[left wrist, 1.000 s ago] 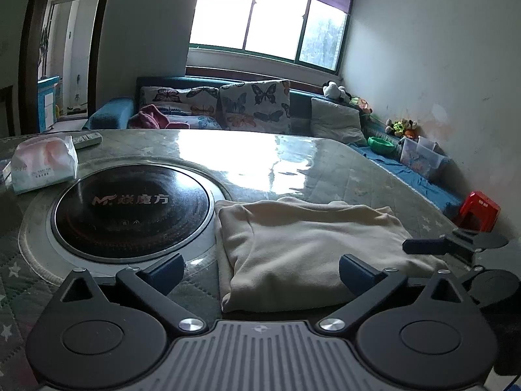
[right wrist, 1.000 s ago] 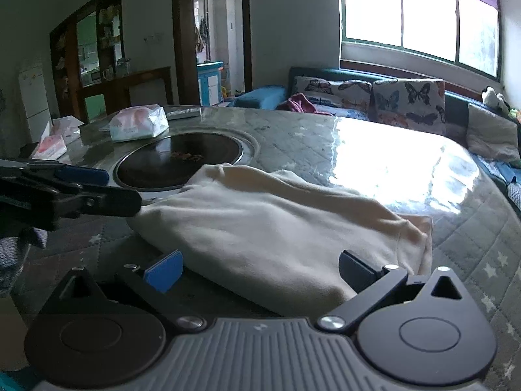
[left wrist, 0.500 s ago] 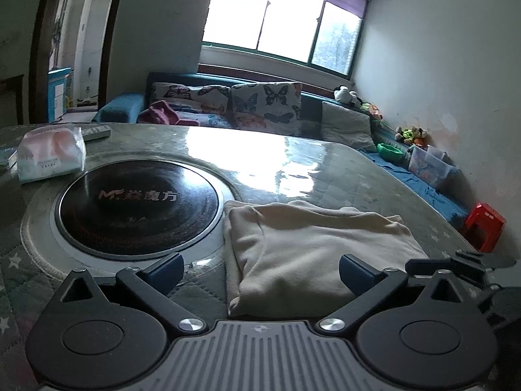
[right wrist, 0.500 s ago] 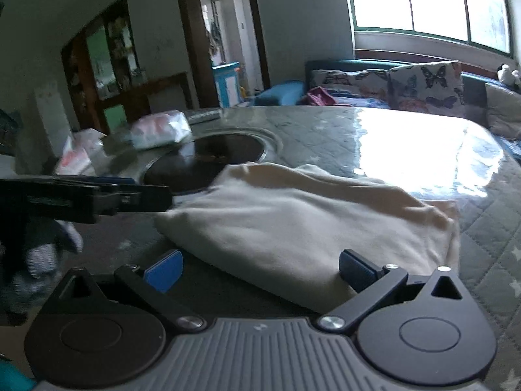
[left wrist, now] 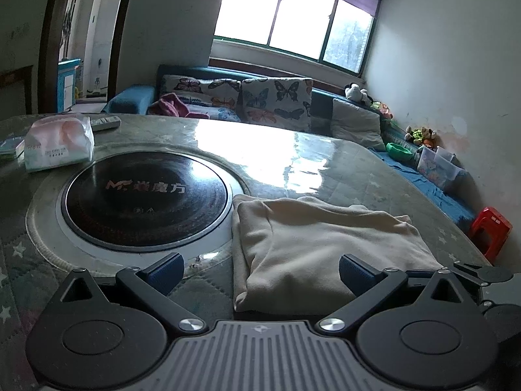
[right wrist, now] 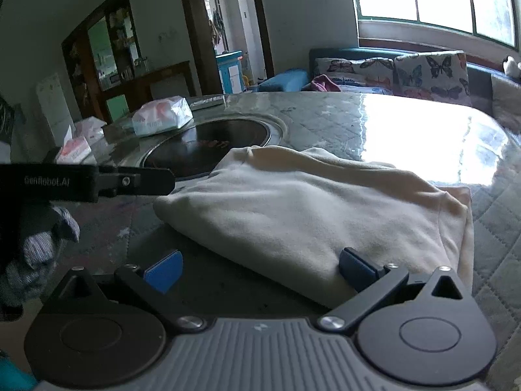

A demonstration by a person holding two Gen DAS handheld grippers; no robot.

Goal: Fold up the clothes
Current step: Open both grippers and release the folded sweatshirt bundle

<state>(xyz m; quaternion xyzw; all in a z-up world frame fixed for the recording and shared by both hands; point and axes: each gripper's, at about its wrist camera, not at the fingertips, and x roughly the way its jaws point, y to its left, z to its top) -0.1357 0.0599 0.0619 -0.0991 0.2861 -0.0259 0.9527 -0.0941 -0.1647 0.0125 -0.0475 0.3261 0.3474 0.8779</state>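
On the round quilted table [left wrist: 342, 163] a folded cream garment [left wrist: 322, 244] lies flat, its left edge just beside the black induction hob [left wrist: 145, 195] set into the tabletop. From the left wrist view, the left gripper [left wrist: 259, 268] hangs over the near edge of the cloth with its fingers spread wide, empty: the right blue pad [left wrist: 353, 272] is over the garment's near right part, the left pad over bare table by the hob rim. Whether that pad touches the fabric cannot be told.

From the right wrist view, the right gripper [right wrist: 259, 268] is likewise wide open and empty, the garment's near corner lying between its pads; the right pad [right wrist: 355, 268] sits over or against the cloth edge, contact unclear. The left gripper's black arm crosses at far left, held by a gloved hand [right wrist: 35, 247] cut off by the frame.

A tissue pack [left wrist: 58, 143] sits beyond the hob. Glare from the window washes out the far tabletop, and the garment's underlayers are hidden
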